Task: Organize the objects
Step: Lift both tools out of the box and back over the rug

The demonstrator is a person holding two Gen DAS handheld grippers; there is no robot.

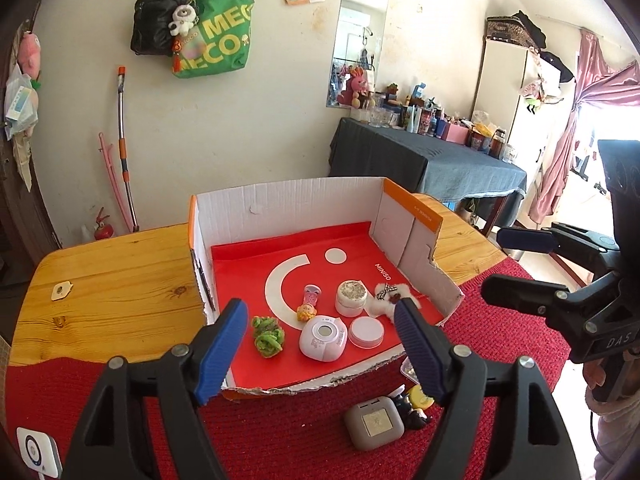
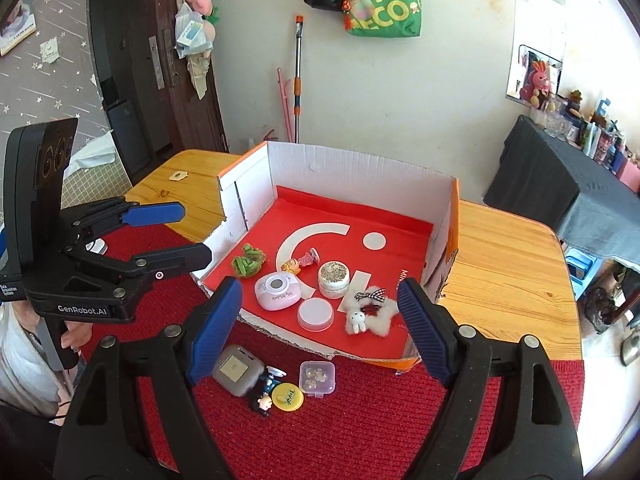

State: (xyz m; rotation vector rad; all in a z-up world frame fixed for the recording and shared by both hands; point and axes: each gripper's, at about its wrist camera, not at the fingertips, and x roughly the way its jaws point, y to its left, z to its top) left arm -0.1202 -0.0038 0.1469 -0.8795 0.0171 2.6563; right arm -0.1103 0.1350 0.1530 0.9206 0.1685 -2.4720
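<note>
A white cardboard box [image 1: 288, 200] [image 2: 360, 168] with a red liner holds a green scrunchie [image 1: 268, 336] [image 2: 249, 261], a pink round device [image 1: 323, 338] [image 2: 277, 291], a white lid [image 1: 366, 331] [image 2: 315, 314], a white jar [image 1: 351, 298] [image 2: 333, 279], a small doll [image 1: 308, 306] [image 2: 298, 263] and a white fluffy clip [image 1: 384, 300] [image 2: 370, 312]. On the red mat in front lie a grey case [image 1: 374, 422] [image 2: 237, 370], a dark figurine [image 2: 266, 394], a yellow disc [image 2: 287, 397] and a clear small box [image 2: 317, 377]. My left gripper [image 1: 320, 354] [image 2: 188, 236] and my right gripper [image 2: 320, 334] [image 1: 492, 262] are both open and empty above the box's front.
The box stands on a wooden table [image 1: 112, 280] [image 2: 508, 276] partly covered by a red mat [image 1: 280, 440] [image 2: 360, 432]. A white gadget [image 1: 38, 454] lies at the mat's near left. A side table with a dark cloth [image 1: 428, 156] and bottles stands behind at the right.
</note>
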